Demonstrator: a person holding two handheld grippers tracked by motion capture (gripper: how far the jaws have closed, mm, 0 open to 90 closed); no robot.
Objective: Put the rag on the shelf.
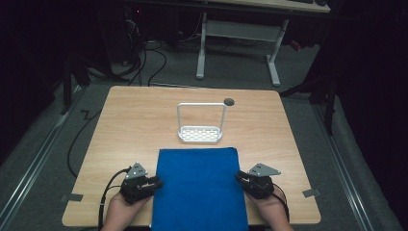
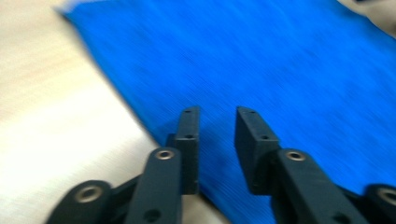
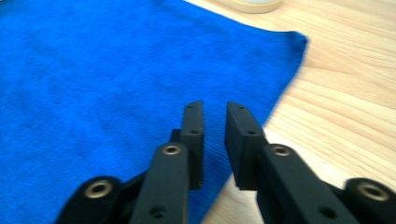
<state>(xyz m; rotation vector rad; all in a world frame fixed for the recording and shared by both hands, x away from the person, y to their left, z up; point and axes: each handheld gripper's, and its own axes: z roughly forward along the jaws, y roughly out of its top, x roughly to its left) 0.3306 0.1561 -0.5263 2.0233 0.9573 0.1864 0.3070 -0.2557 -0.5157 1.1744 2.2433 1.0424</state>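
A: High view. Where's the blue cloth (image 1: 199, 187)?

B: Flat on the wooden surface (image 1: 134, 125), near edge, between the two hands. Its near end runs over the surface's front edge. A white wire rack (image 1: 200, 126) stands just beyond its far edge, apart from it. A small dark round spot (image 1: 229, 101) sits on the surface behind the rack.

A: Tongs in that view?

B: Left tongs (image 1: 155, 183) at the cloth's left edge, right tongs (image 1: 239, 176) at its right edge, both pointing inward. Jaw gap is too small to read from up there.

A: Left gripper view?

B: Blurred. Left tongs (image 2: 217, 135) have a clear gap between the jaws, nothing pinched. The cloth (image 2: 261, 60) lies under and ahead of them; its edge runs diagonally, bare surface (image 2: 56, 116) on the left of the view. Left jaw sits about over that edge.

A: Right gripper view?

B: Right tongs (image 3: 215, 135) also parted, narrower gap, nothing between the pads. The cloth (image 3: 116, 84) covers the left and middle; a corner shows at upper right. Bare wood (image 3: 345, 93) on the right. A pale round rim (image 3: 254, 4) shows at the top edge, can't tell what it is.

A: So neither grips?

B: Correct. Both open, cloth lying free.
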